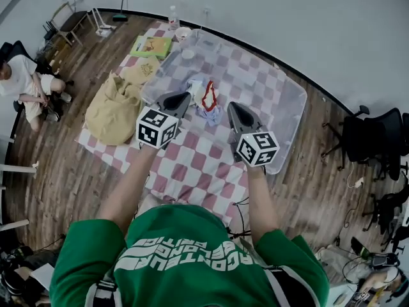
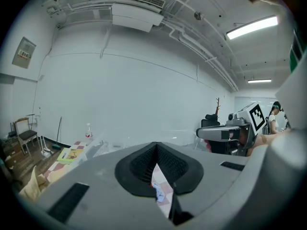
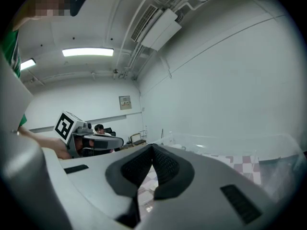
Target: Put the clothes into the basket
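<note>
The clear plastic basket (image 1: 291,101) stands far right. White, blue and red clothes (image 1: 204,100) lie in it; a yellow garment (image 1: 115,110) lies to its left.

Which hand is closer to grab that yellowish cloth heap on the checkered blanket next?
Probably left. The yellowish crumpled cloth lies nearer the left gripper, outside the clear plastic basket; the right gripper hangs over the basket, farther off. Both are shut.

Wood floor (image 1: 64,178), chk'd mat (image 1: 192,165) on it
</note>
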`<move>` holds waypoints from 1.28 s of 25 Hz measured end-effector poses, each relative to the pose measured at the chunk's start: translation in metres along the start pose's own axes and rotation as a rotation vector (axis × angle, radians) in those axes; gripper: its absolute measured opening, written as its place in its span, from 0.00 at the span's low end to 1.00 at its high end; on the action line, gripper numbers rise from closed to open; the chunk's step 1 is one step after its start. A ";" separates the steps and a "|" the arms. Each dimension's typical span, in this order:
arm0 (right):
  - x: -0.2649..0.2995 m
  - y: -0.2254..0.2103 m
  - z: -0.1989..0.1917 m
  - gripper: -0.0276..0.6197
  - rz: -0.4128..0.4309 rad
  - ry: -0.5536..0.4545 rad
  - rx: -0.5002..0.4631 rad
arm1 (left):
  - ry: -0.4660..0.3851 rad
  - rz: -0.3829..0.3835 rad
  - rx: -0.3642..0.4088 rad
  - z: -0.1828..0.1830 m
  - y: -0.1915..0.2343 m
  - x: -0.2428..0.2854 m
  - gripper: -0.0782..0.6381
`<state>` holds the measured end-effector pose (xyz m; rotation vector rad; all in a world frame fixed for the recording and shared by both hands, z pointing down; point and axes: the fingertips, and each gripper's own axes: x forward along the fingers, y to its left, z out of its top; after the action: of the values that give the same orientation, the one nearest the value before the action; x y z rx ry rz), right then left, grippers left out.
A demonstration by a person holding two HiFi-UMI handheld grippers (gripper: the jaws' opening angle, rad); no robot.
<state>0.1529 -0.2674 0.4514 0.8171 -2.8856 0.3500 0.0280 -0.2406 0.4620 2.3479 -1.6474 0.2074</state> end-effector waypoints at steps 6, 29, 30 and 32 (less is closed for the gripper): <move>-0.017 0.014 -0.029 0.05 0.007 0.032 0.040 | -0.062 -0.008 -0.034 -0.009 -0.015 -0.021 0.11; 0.017 0.115 -0.057 0.05 0.115 0.083 -0.009 | -0.106 0.150 -0.078 -0.049 0.069 -0.121 0.11; 0.024 0.125 -0.058 0.05 0.125 0.083 -0.011 | -0.110 0.155 -0.080 -0.051 0.078 -0.129 0.11; 0.040 0.145 -0.059 0.05 0.142 0.079 -0.014 | -0.112 0.168 -0.084 -0.054 0.099 -0.144 0.11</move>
<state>0.0449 -0.1525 0.4881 0.5833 -2.8757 0.3667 -0.1128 -0.1268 0.4887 2.1972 -1.8693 0.0378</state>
